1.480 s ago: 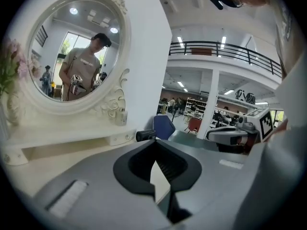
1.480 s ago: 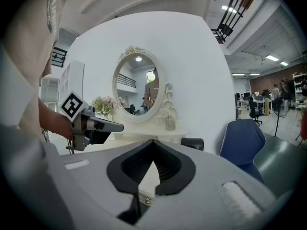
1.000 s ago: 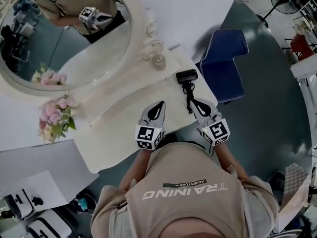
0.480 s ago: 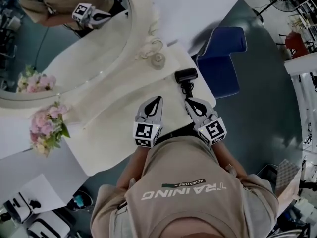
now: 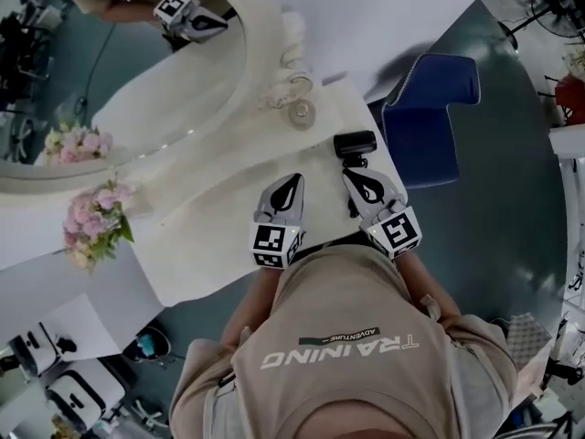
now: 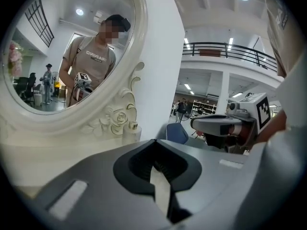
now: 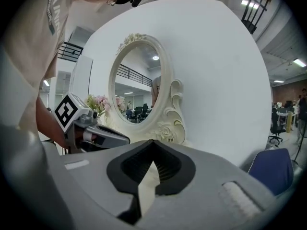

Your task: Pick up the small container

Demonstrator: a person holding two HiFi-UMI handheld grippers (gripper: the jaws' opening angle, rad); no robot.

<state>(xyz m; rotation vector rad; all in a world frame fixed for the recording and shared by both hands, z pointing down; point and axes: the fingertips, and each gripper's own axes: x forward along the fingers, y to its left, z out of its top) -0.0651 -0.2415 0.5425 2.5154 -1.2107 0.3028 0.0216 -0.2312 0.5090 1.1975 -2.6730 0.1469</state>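
Both my grippers hang over the near edge of the table point(image 5: 210, 236), and both are closed and empty: in each gripper view the tips meet, with only pale tabletop showing through the notch behind them. The container point(image 5: 300, 112) stands upright at the far side, just beside the carved foot of the mirror point(image 5: 137, 90). My left gripper point(image 5: 294, 181) points almost straight at it. In the left gripper view the container point(image 6: 130, 130) shows as a small capped pot just left of the line of the jaws. My right gripper point(image 5: 354, 176) sits off to the side, with a black device point(image 5: 355, 143) just ahead of its tips. The container looks round, so no long axis matters. I judge the left hand nearer, and its jaws must part before it reaches forward.
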